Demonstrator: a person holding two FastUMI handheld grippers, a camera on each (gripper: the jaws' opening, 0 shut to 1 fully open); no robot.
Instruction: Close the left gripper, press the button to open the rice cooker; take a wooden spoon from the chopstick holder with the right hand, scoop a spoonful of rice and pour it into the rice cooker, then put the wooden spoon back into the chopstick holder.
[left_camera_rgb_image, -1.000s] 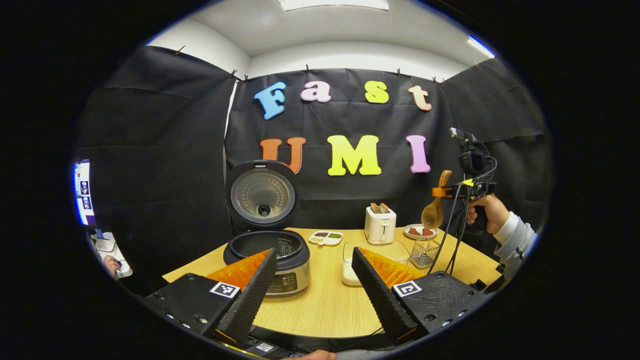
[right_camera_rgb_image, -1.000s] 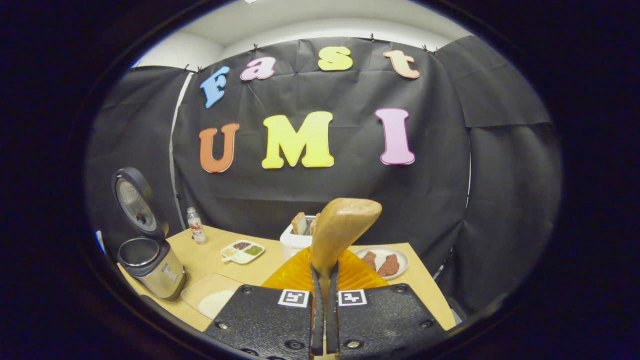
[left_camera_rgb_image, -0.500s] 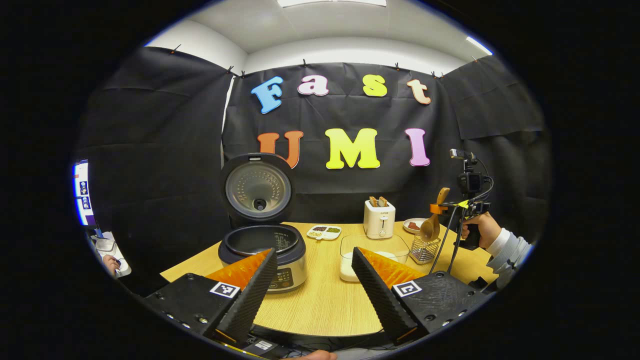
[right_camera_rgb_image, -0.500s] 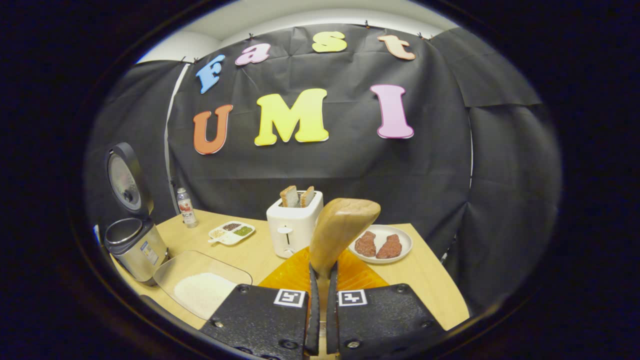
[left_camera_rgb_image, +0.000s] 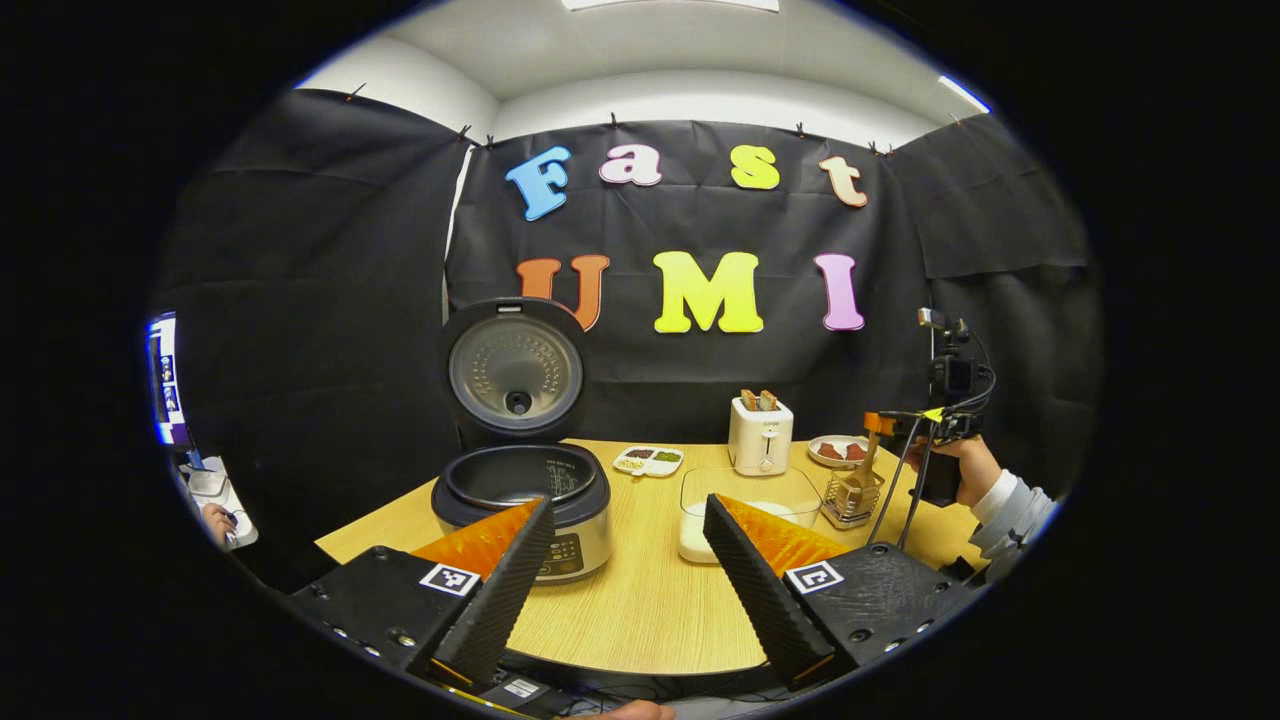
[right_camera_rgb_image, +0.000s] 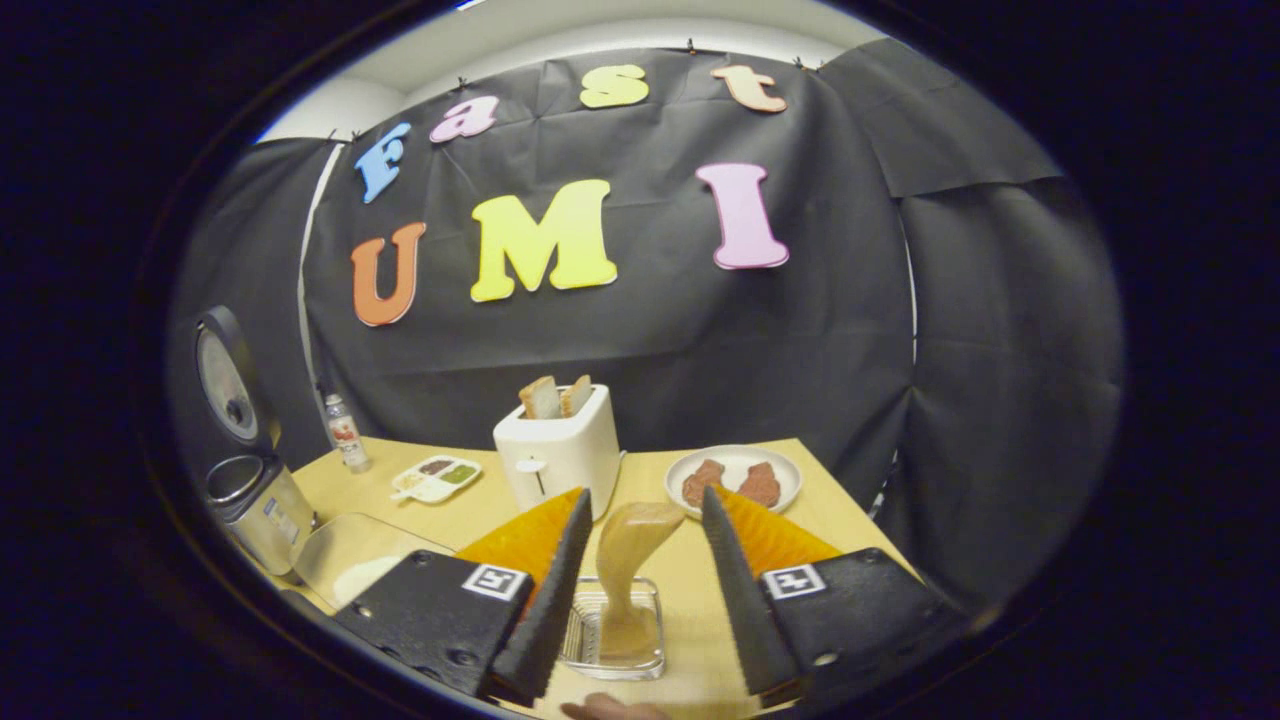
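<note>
Both tongs spread, nothing gripped

Your left tongs (left_camera_rgb_image: 625, 560) sit low and level with their 2 fingers (left_camera_rgb_image: 500, 590) wide apart. Your right tongs (right_camera_rgb_image: 640, 570) are parted too, pointing forward and slightly down, and your right hand (left_camera_rgb_image: 960, 470) grips their handle.

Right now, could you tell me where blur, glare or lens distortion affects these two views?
Right gripper view: the wooden spoon standing in the chopstick holder looks soft and smeared, while the toaster is sharp. Left gripper view: ceiling lights glare at the top, and the fisheye bends the table edge; the rice cooker is crisp.
</note>
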